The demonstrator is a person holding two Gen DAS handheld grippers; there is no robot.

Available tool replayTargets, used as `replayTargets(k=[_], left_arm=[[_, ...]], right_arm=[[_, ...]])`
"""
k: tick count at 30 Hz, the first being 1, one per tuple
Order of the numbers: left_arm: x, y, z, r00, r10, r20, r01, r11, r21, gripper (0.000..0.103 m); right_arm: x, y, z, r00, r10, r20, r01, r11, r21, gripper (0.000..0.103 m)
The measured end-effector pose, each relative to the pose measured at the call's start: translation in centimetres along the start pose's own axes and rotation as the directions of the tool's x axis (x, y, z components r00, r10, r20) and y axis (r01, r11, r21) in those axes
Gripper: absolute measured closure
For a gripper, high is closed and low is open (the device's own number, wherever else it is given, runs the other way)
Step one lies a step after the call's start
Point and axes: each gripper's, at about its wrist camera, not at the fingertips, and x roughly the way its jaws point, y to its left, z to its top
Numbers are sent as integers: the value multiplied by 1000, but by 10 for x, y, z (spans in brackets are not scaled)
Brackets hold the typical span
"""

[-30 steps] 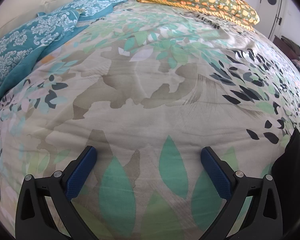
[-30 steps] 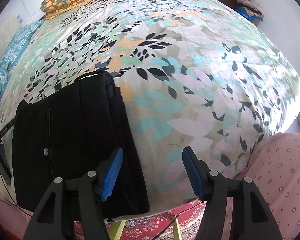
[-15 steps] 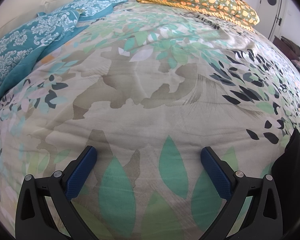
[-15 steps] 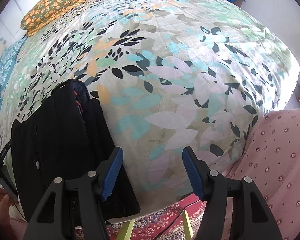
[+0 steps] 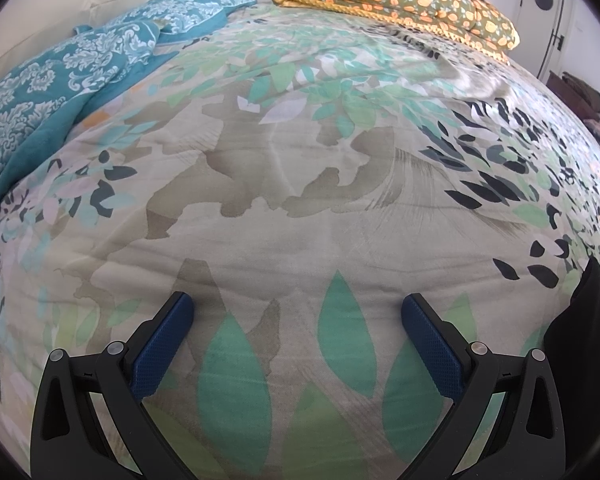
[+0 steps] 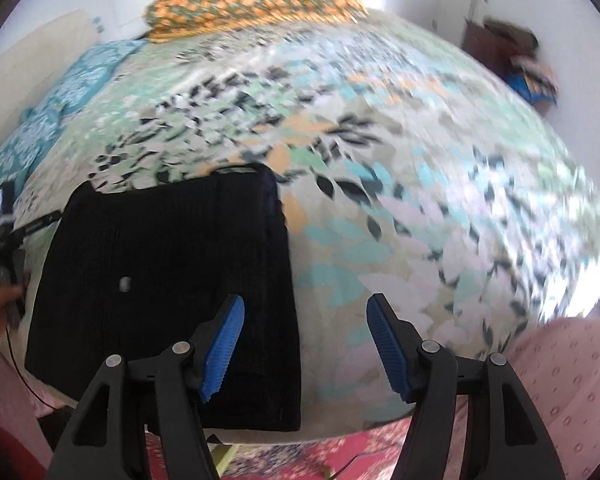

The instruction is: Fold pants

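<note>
The black pants [image 6: 168, 280] lie folded into a flat rectangle at the near edge of the bed, with a small silver button showing. My right gripper [image 6: 304, 344] is open and empty above the folded pants' right edge. My left gripper [image 5: 298, 332] is open and empty over bare leaf-print bedspread [image 5: 300, 200]; only a black corner of the pants [image 5: 584, 320] shows at its far right.
An orange floral pillow [image 5: 400, 0] lies at the head of the bed and a teal patterned blanket [image 5: 60, 80] along the left side. A pink dotted cushion [image 6: 560, 380] sits at the lower right, a red rug [image 6: 300, 456] below the bed edge.
The right gripper has swung back left and pulled away, so the folded pants sit more centred in its blurred view. The left gripper has not moved.
</note>
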Motion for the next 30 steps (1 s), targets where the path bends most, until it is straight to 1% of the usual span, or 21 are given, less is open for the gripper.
replayTargets(k=[2, 5, 7, 8, 9, 10, 12, 14, 16, 18, 21, 23, 26, 28, 29, 30], left_arm=[[0, 0, 0, 1000, 1, 0, -1, 1000, 0, 0], [-1, 0, 0, 1000, 5, 3, -5, 1000, 3, 0], [-1, 1, -1, 1000, -2, 5, 2, 1000, -3, 0], [-1, 2, -1, 1000, -4, 5, 4, 1000, -3, 0], [-1, 2, -1, 1000, -4, 5, 4, 1000, -4, 0], [-1, 2, -1, 1000, -4, 5, 4, 1000, -4, 0], [-1, 2, -1, 1000, -6, 5, 6, 1000, -6, 0], [-1, 2, -1, 1000, -6, 4, 6, 1000, -6, 0], [-1, 2, 0, 1000, -5, 3, 5, 1000, -5, 0], [-1, 1, -1, 1000, -5, 4, 5, 1000, -6, 0], [0, 1, -1, 1000, -3, 2, 3, 1000, -4, 0], [0, 1, 0, 1000, -4, 2, 4, 1000, -4, 0], [0, 1, 0, 1000, -5, -1, 5, 1000, -5, 0], [-2, 2, 1, 1000, -18, -25, 18, 1000, 0, 0], [-4, 4, 2, 998, -35, -43, 35, 999, 5, 1], [-7, 7, 2, 997, -45, -59, 45, 999, -14, 1]], right_arm=[[-7, 10, -1, 999, 24, 41, -21, 997, -68, 31], [-5, 28, -4, 997, 63, 54, -54, 985, -163, 31], [0, 38, -5, 994, 94, 56, -81, 976, -204, 31], [5, 42, -5, 992, 115, 44, -103, 972, -209, 31], [13, 45, -5, 992, 128, 16, -123, 972, -201, 31], [24, 46, -6, 989, 146, -31, -149, 973, -179, 31], [40, 41, -11, 982, 165, -94, -176, 976, -125, 30], [46, 33, -15, 979, 170, -114, -179, 981, -72, 18], [52, 22, -17, 970, 197, -142, -198, 980, 10, 12], [56, 16, -18, 966, 207, -156, -201, 978, 54, 8], [59, 18, -18, 967, 194, -163, -187, 981, 60, 5], [63, 17, -18, 968, 189, -167, -179, 981, 71, 1], [68, 11, -18, 959, 217, -181, -199, 974, 110, 1], [68, 9, -15, 955, 229, -188, -209, 970, 123, 1], [65, 6, -14, 956, 230, -182, -210, 970, 123, 1], [61, 3, -11, 959, 230, -164, -211, 969, 126, 1]])
